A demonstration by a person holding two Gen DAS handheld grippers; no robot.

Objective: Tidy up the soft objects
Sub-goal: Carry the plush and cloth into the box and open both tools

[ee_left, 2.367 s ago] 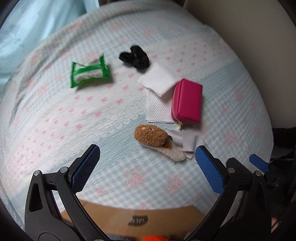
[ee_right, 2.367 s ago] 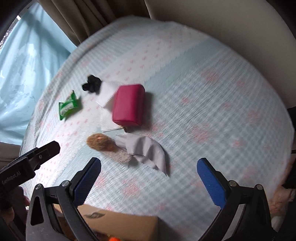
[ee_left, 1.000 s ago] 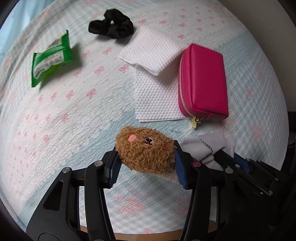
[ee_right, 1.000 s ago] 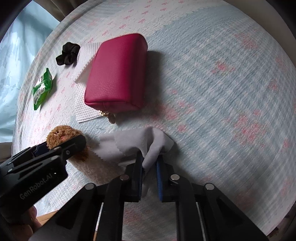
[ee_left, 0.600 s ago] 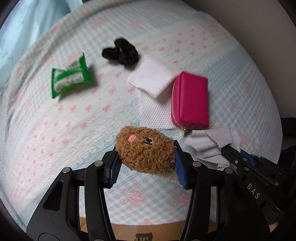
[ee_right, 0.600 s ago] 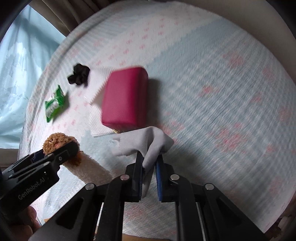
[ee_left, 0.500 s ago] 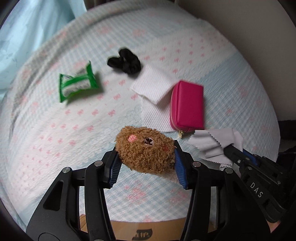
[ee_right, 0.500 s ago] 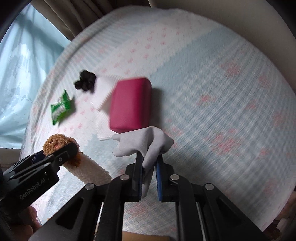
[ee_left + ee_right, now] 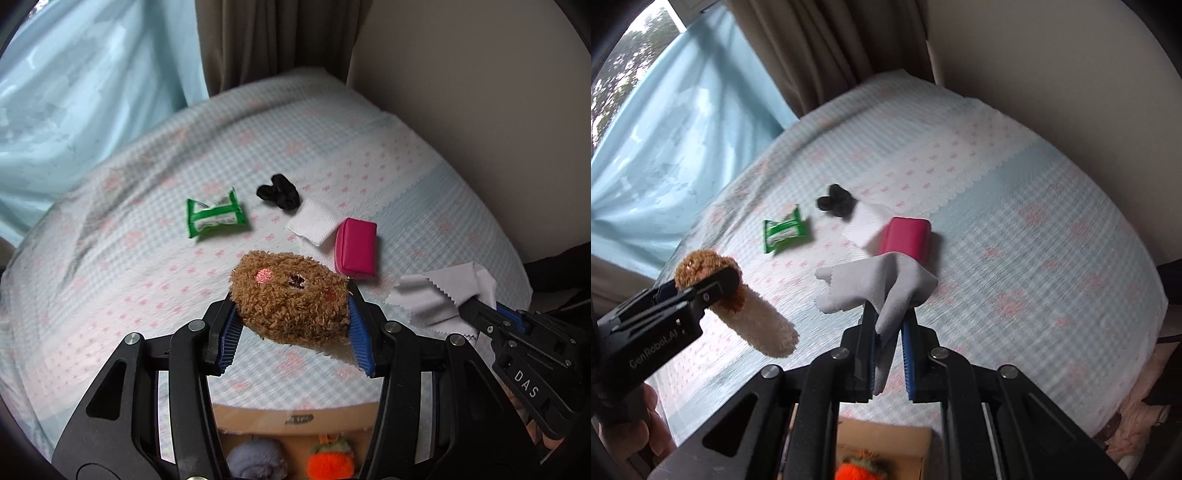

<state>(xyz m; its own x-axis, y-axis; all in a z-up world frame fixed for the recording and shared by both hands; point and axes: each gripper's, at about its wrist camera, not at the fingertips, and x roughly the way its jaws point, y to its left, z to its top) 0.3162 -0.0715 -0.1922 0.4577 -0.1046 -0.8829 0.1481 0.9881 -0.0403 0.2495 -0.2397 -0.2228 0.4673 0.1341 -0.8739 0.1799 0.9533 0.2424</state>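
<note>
We've got the left gripper (image 9: 293,332) clamped partway on the brown plush toy (image 9: 291,299) and the right gripper (image 9: 888,354) pinched tight on the grey cloth (image 9: 875,280), both above the bed (image 9: 110,295).

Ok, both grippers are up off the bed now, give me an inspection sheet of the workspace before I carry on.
Surface: bed cover, pale blue check with pink bows, wrinkled at left.
Job's things: brown plush toy and grey cloth, both lifted; pink pouch, white towel, black scrunchie, green packet lying on the cover.
Clutter: cardboard box below the bed edge, holding an orange plush and a grey-blue soft item.
Grippers: left gripper clamps the plush toy; right gripper pinches the grey cloth.
Cables: nothing seen.
Surroundings: blue curtain, brown drape, beige wall.
</note>
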